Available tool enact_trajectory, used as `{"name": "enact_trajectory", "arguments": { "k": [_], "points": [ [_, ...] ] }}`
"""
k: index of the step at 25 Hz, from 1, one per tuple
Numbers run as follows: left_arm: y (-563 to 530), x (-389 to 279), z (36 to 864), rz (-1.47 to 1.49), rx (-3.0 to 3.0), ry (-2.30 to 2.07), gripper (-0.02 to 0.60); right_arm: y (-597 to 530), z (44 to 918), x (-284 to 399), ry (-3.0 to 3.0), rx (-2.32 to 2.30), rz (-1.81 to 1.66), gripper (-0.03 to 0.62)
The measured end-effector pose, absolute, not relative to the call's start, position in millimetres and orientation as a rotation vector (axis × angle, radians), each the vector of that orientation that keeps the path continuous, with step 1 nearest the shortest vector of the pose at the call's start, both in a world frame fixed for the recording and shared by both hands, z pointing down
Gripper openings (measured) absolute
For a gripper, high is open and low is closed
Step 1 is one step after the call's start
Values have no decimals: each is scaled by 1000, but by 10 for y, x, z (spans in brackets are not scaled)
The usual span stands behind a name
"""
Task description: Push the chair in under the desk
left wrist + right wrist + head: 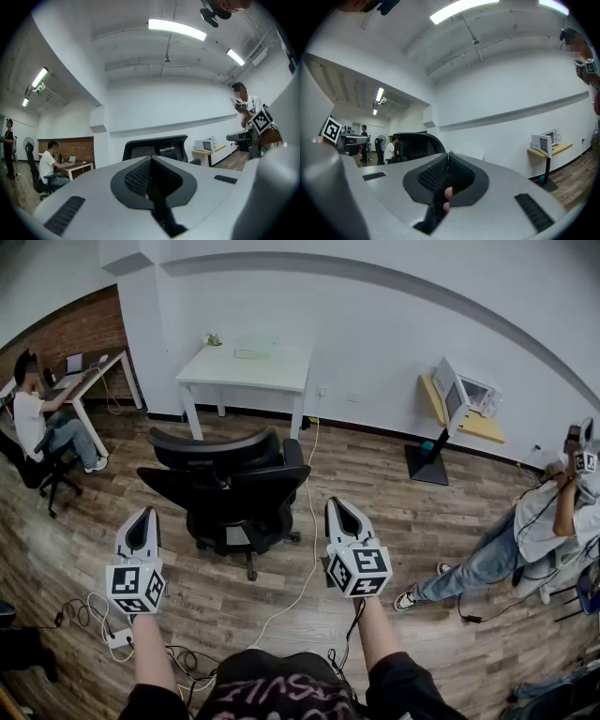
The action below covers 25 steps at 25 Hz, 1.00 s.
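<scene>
1. Chair: black, on wood floor, well apart from white desk; bare floor between them.
2. Cable: white, running just right of chair.
3. Left gripper: jaws together, holding nothing, near chair, not touching.
4. Right gripper: jaws together, holding nothing, beside chair, apart.

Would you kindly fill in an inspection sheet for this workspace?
Surface: wood floor; white desk by the wall.
Job's things: black chair stands out in front of the desk, not pushed in.
Clutter: microwave on a yellow shelf.
Grippers: left hand-held gripper and right hand-held gripper shut, empty, short of the chair.
Cables: white cable beside the chair; power strip lower left.
Surroundings: seated person left, another person right.
</scene>
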<state>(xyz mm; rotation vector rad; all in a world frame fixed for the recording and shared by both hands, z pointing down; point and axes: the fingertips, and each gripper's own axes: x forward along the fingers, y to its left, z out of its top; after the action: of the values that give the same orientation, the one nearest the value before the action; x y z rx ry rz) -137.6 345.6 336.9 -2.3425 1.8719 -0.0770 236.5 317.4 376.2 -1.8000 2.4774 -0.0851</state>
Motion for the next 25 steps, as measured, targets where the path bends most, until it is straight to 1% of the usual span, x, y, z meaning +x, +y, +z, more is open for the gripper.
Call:
{"name": "enact_trajectory", "arguments": {
  "k": [5, 17, 25],
  "points": [
    [3404, -1370, 3292, -64, -2353, 1840, 15, 3183, 3701, 2372, 2453, -1816, -71, 26],
    [3392, -1609, 3315, -67, -2373, 1806, 15, 3178, 3659, 2115, 2480, -1809, -14, 28],
    [3315, -1617, 3422, -169, -2397, 1725, 15, 3186, 3688, 2051, 2556, -1822, 53, 28]
  ]
}}
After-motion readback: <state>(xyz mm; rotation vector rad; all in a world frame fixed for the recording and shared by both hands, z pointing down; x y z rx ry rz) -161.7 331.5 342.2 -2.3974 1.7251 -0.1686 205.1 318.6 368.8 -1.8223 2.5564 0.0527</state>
